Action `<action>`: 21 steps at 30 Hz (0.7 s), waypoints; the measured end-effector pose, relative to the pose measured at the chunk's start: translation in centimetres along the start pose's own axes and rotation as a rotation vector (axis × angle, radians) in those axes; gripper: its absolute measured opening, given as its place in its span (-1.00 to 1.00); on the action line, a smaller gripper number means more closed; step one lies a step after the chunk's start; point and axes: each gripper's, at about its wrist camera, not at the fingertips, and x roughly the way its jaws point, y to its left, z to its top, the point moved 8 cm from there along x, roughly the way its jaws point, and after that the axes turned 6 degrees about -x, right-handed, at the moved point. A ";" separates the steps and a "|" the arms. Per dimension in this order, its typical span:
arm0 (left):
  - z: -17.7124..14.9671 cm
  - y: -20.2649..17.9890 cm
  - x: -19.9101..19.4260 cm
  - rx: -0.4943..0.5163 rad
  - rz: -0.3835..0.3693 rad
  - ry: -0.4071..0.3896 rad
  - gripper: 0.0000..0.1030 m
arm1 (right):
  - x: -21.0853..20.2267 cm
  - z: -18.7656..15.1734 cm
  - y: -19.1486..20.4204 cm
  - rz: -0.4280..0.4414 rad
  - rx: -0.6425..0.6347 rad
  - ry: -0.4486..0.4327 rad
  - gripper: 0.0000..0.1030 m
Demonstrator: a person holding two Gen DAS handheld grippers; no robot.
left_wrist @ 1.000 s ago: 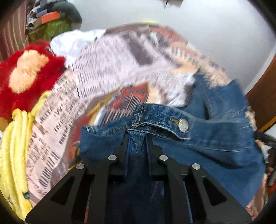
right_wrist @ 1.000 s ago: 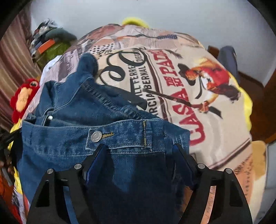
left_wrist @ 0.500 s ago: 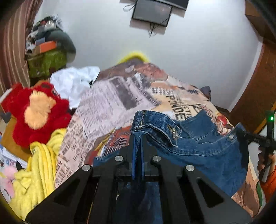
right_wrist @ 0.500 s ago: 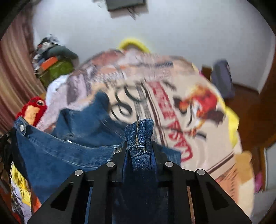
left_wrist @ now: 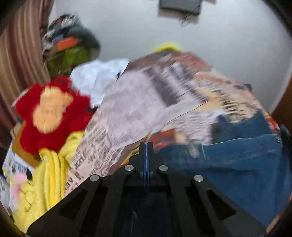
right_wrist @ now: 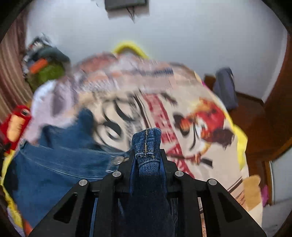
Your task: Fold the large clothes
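Observation:
A pair of blue jeans lies on the printed bedspread, blurred by motion. My left gripper is shut with its fingers pressed together and no denim between them; the jeans sit to its right. My right gripper is shut on a bunched fold of the jeans' waistband, and the rest of the jeans hangs to its left over the bedspread.
A red plush toy and a yellow blanket lie at the bed's left edge, with a white cloth and a clutter pile behind. A wall screen hangs above. A wooden door stands right.
The denim that my left gripper held half a second ago is gone from its fingers, which now meet empty. The jeans dropped right of it. My right gripper keeps its hold.

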 end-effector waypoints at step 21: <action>-1.3 2.6 -5.0 0.023 -0.024 0.005 -0.95 | -6.6 -3.3 1.2 -0.216 -0.229 -0.052 0.43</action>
